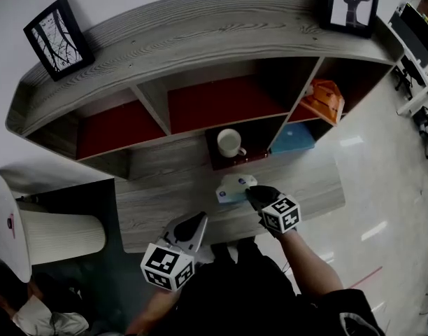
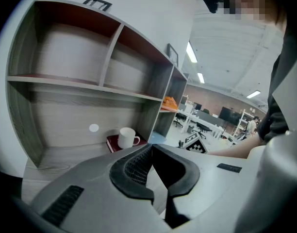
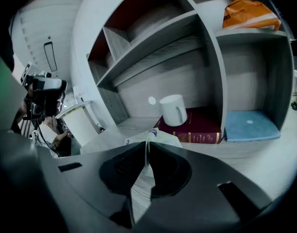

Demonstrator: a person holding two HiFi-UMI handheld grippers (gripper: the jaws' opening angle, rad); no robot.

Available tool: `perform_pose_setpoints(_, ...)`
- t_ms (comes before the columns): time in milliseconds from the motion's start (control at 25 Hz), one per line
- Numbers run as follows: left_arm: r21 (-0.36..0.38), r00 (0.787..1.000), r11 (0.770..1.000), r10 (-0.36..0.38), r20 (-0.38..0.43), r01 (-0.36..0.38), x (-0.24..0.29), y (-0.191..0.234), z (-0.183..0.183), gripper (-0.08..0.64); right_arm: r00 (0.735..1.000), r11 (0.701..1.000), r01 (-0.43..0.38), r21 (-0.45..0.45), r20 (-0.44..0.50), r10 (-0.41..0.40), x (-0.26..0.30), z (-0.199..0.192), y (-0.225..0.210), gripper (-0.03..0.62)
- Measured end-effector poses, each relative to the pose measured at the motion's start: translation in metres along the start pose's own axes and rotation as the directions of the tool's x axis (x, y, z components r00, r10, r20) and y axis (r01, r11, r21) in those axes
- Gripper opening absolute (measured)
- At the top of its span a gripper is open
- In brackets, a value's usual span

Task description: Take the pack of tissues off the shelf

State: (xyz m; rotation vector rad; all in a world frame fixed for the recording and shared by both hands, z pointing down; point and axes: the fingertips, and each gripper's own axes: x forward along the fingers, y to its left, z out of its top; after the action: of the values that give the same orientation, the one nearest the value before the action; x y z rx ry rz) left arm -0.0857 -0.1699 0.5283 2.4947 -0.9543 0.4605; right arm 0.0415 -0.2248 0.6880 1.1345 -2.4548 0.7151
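Overhead, only the head view takes in the whole shelf (image 1: 200, 30), with a framed picture (image 1: 56, 37) at the left end of its top and another (image 1: 352, 2) at the right. It also shows both tools at once. The left gripper (image 1: 193, 222) hangs over the near edge of the wooden board (image 1: 151, 187) in front of the compartments. The right gripper (image 1: 250, 193) is further in, at the pack of tissues (image 1: 231, 186).

The left gripper view shows none of the pack. It has the mug (image 2: 126, 137) standing on a red book (image 2: 113, 142), the marker cube (image 2: 194, 143) of the other tool, and an office with desks beyond. The right gripper view adds a person with a camera at far left, an orange bag (image 3: 248, 13) in the upper compartment and a blue pad (image 3: 250, 125) in the lower right one.

The left gripper's (image 2: 151, 147) fingers meet at their tips with nothing between them. The right gripper's (image 3: 147, 144) fingers are pinched almost together on a thin edge of the pack of tissues (image 3: 165, 139). The pack sits out of the compartments, just in front of the mug and book. Whether it rests on the board cannot be told.
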Motion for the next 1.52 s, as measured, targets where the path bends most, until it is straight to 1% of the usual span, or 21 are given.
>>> perform_pose_setpoints(120, -0.005, 1.000, 1.000, 0.014, 0.010, -0.014, -0.007, 0.008, -0.001, 0.014, 1.000, 1.000, 0.003, -0.003, -0.030, -0.003, 0.009, -0.009, 0.003, 0.032)
perform_pose_setpoints(280, -0.014, 0.999, 1.000, 0.018, 0.027, -0.017, -0.020, 0.011, -0.003, 0.014, 0.998, 1.000, 0.022, 0.017, -0.065, -0.021, 0.012, -0.023, 0.006, 0.032)
perform_pose_setpoints(440, -0.019, 0.999, 1.000, 0.011, 0.044, -0.010, -0.031, 0.011, -0.006, 0.014, 0.988, 0.999, 0.037, 0.032, -0.152, -0.032, 0.011, -0.049, 0.006, 0.032)
perform_pose_setpoints(560, -0.020, 0.998, 1.000, 0.006, 0.060, -0.005, -0.040, 0.010, -0.007, 0.014, 0.985, 0.996, 0.054, 0.067, -0.168, -0.043, 0.000, -0.056, 0.007, 0.034)
perform_pose_setpoints(680, -0.020, 0.997, 1.000, 0.000, 0.077, 0.002, -0.049, 0.010, -0.008, 0.014, 0.988, 0.993, 0.080, 0.092, -0.139, -0.067, -0.012, -0.051, 0.011, 0.034)
perform_pose_setpoints(840, -0.017, 0.996, 1.000, -0.019, 0.089, 0.020, -0.059, 0.006, -0.013, 0.014, 0.992, 0.991, 0.105, 0.085, -0.078, -0.099, -0.029, -0.037, 0.024, 0.034)
perform_pose_setpoints(920, 0.014, 0.996, 1.000, -0.019, 0.088, 0.018, -0.064, 0.004, -0.016, 0.014, 0.994, 0.991, 0.104, 0.081, -0.044, -0.101, -0.039, -0.027, 0.036, 0.035)
perform_pose_setpoints(1040, 0.097, 0.996, 0.995, 0.002, 0.085, -0.010, -0.070, 0.003, -0.016, 0.014, 0.996, 0.994, 0.086, 0.074, 0.008, -0.086, -0.054, -0.011, 0.057, 0.035)
perform_pose_setpoints(1080, 0.114, 0.996, 0.993, 0.010, 0.088, -0.020, -0.071, 0.004, -0.015, 0.014, 0.996, 0.995, 0.077, 0.069, 0.027, -0.079, -0.059, -0.004, 0.064, 0.034)
perform_pose_setpoints(1160, 0.122, 0.995, 0.992, 0.021, 0.101, -0.034, -0.073, 0.004, -0.011, 0.014, 0.996, 0.997, 0.055, 0.062, 0.061, -0.058, -0.070, 0.012, 0.077, 0.034)
perform_pose_setpoints(1240, 0.111, 0.993, 0.993, 0.025, 0.114, -0.038, -0.073, 0.003, -0.007, 0.014, 0.995, 0.999, 0.037, 0.033, 0.096, -0.040, -0.083, 0.032, 0.088, 0.034)
perform_pose_setpoints(1400, 0.092, 0.989, 0.995, 0.018, 0.145, -0.031, -0.066, -0.011, 0.009, 0.014, 0.983, 0.998, 0.024, -0.063, 0.182, -0.012, -0.117, 0.076, 0.103, 0.034)
perform_pose_setpoints(1520, 0.081, 0.983, 0.996, 0.012, 0.184, -0.028, -0.057, -0.026, 0.028, 0.014, 0.971, 0.993, -0.023, -0.117, 0.234, 0.051, -0.141, 0.104, 0.120, 0.034)
